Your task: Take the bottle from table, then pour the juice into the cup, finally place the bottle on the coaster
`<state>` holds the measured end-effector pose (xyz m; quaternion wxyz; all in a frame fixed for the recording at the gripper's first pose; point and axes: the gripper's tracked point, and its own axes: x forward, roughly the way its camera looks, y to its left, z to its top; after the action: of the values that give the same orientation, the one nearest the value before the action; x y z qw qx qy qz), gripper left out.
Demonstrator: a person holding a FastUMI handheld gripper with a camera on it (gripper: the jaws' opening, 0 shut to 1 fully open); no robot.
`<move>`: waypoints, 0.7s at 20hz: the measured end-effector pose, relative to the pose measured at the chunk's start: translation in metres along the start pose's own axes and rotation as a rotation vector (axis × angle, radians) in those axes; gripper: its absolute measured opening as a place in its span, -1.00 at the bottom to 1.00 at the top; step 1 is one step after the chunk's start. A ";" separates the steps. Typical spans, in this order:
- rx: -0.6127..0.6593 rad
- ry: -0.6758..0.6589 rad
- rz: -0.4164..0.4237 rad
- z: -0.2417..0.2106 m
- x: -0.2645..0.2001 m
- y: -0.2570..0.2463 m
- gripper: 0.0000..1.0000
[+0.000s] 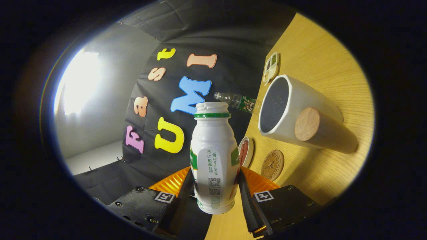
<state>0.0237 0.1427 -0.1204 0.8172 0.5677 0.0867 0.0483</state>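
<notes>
Gripper [216,196]: fingers closed on bottle [213,156], both pressing its base | bottle tipped toward cup [293,113], mouth short of rim | coaster [272,164] bare | pour and placing judged pending

The white bottle [213,156] carries green Chinese print and a QR code (too small to read).

Bottle [213,156]: white, green band under the open neck, green label patches, dark printed code square. Cup [293,111]: white outside, dark speckled inside, tan wooden handle. Coaster [272,164]: brown with a dark emblem. Table [320,60]: yellow wood grain. Fingers [181,196]: black, orange behind.
</notes>
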 end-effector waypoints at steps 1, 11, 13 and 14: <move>0.027 -0.010 0.007 0.003 0.001 0.002 0.42; 0.174 -0.051 0.046 0.012 0.007 0.019 0.42; 0.197 -0.056 0.050 0.012 0.008 0.020 0.42; 0.209 -0.060 0.050 0.014 0.008 0.020 0.42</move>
<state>0.0345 0.1387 -0.0972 0.7544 0.6530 0.0524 0.0425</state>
